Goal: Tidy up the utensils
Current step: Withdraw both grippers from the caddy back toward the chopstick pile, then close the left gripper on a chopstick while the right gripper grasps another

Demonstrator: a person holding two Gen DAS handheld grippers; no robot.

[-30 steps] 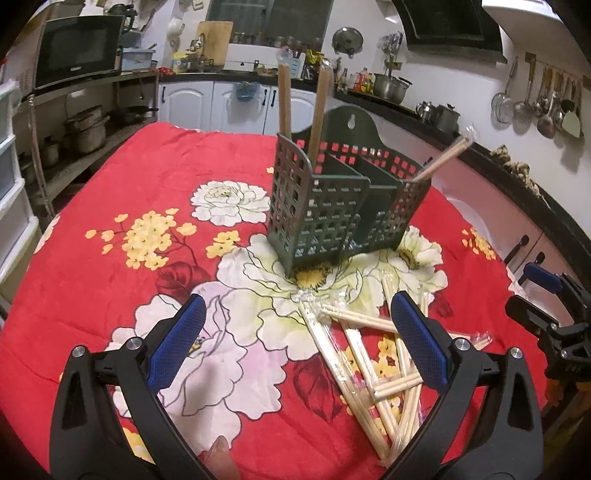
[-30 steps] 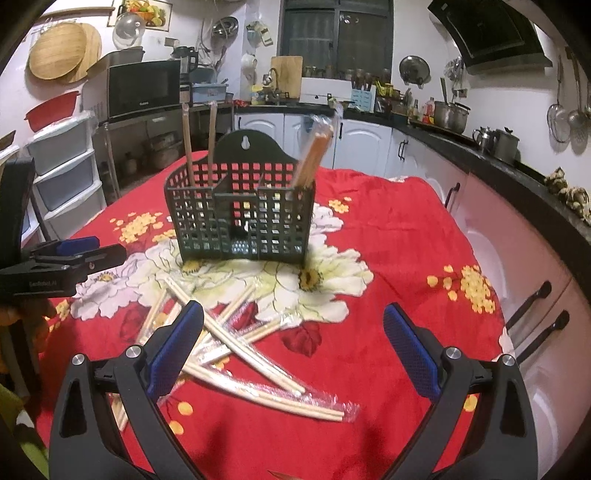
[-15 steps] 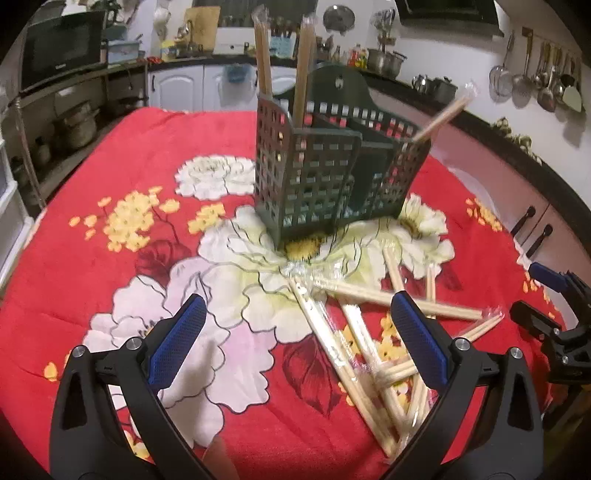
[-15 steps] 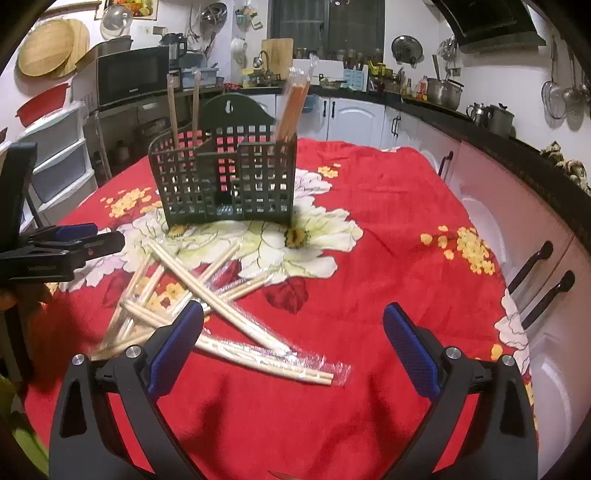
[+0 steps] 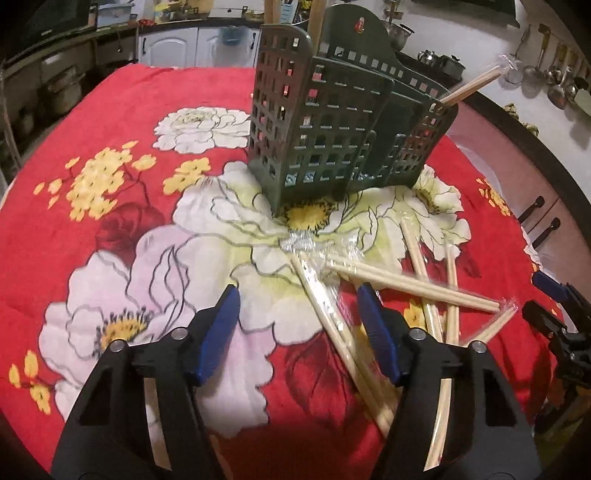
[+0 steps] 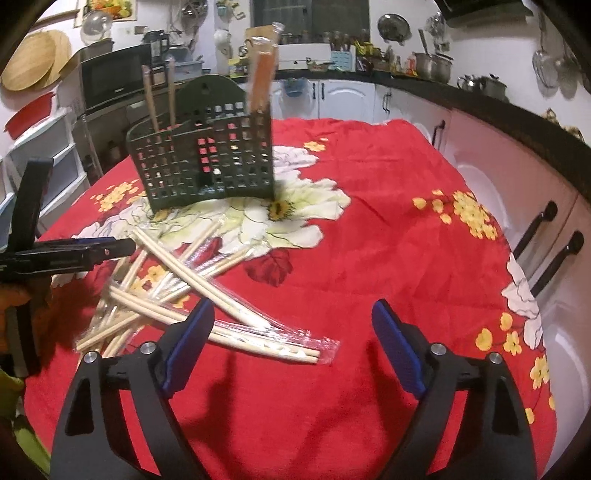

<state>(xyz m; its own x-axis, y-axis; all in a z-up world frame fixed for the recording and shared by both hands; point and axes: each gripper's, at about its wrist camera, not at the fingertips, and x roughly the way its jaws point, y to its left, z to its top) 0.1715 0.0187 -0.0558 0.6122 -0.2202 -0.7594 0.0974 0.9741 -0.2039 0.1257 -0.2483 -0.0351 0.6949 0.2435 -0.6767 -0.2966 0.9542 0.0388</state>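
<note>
**Both grippers low over loose chopsticks**

Left wrist: my left gripper (image 5: 297, 319), jaws closing, astride a wrapped chopstick pair (image 5: 332, 314), not pinching. Bare surface (image 5: 110, 122) left. Green caddy (image 5: 343, 125) holds upright chopsticks.

Right wrist: my right gripper (image 6: 291, 345), jaws spread but closing, nothing between; chopstick pile (image 6: 177, 280) left. No readable writing.

The top edge cuts off two upright chopsticks (image 5: 316, 16) in the caddy (image 5: 332, 129).

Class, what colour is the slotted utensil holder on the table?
Dark green holder, clearest in the right wrist view.
</note>
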